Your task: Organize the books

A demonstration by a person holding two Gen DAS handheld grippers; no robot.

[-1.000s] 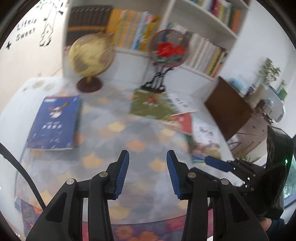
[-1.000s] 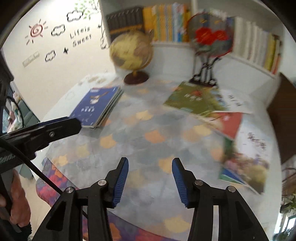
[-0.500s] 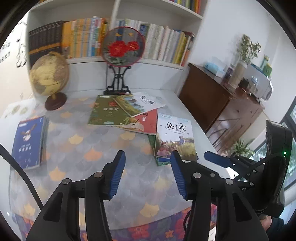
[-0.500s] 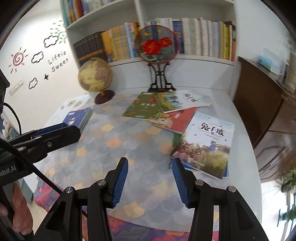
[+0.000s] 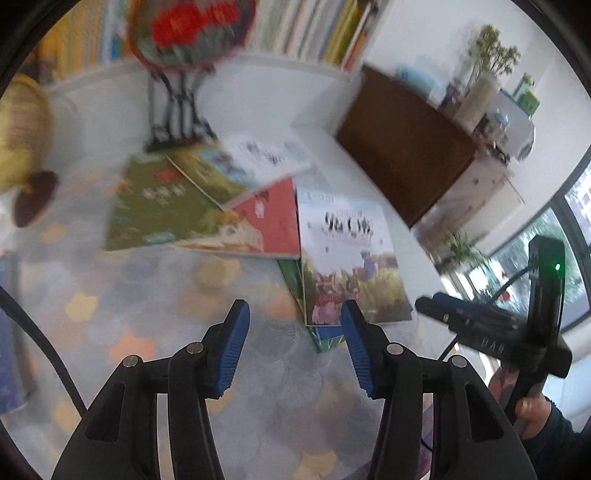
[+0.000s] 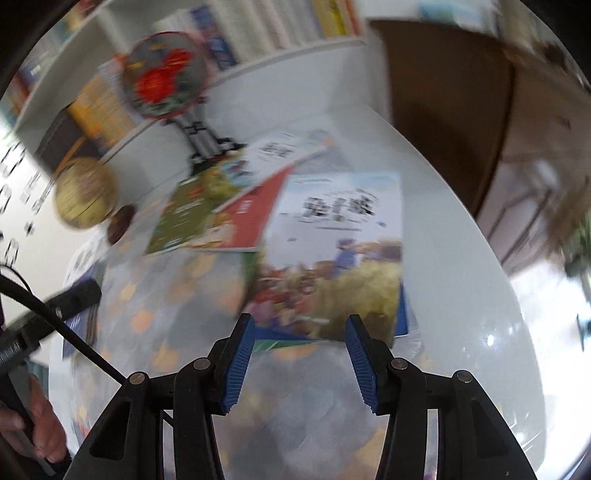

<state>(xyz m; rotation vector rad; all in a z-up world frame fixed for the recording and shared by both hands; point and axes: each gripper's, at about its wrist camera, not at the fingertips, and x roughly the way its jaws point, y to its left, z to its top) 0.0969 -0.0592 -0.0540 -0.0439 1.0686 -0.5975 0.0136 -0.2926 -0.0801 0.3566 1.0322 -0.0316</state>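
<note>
**Both grippers released above loose books on worktop**

The white worktop (image 6: 461, 236) carries a mat (image 5: 155, 295) with a scale pattern in grey and orange. Behind it stands a white bookshelf (image 5: 314, 33) filled with upright volumes. A dark brown cabinet (image 5: 402, 155) stands beside the worktop on the right.

Loose books lie fanned and overlapping on the far right part of the worktop. The farm-scene book (image 6: 332, 258) lies flat at the near right, on top of other thin volumes whose edges show beneath it. The red book (image 5: 273, 225) lies to its left, partly covering the green book (image 5: 155, 206). The white-cover book (image 5: 266, 158) rests on top of both, furthest back. A blue book (image 5: 7, 354) lies apart at the left edge.

A globe (image 6: 83, 199) and a round fan ornament on a black stand (image 6: 162, 85) stand at the back.

The left gripper (image 5: 293, 345) hangs over the mat, jaws apart, having just widened, nothing between them. The right gripper (image 6: 301, 356) hangs just short of the farm-scene book's near edge, jaws apart and empty.

Both views are motion-blurred.
</note>
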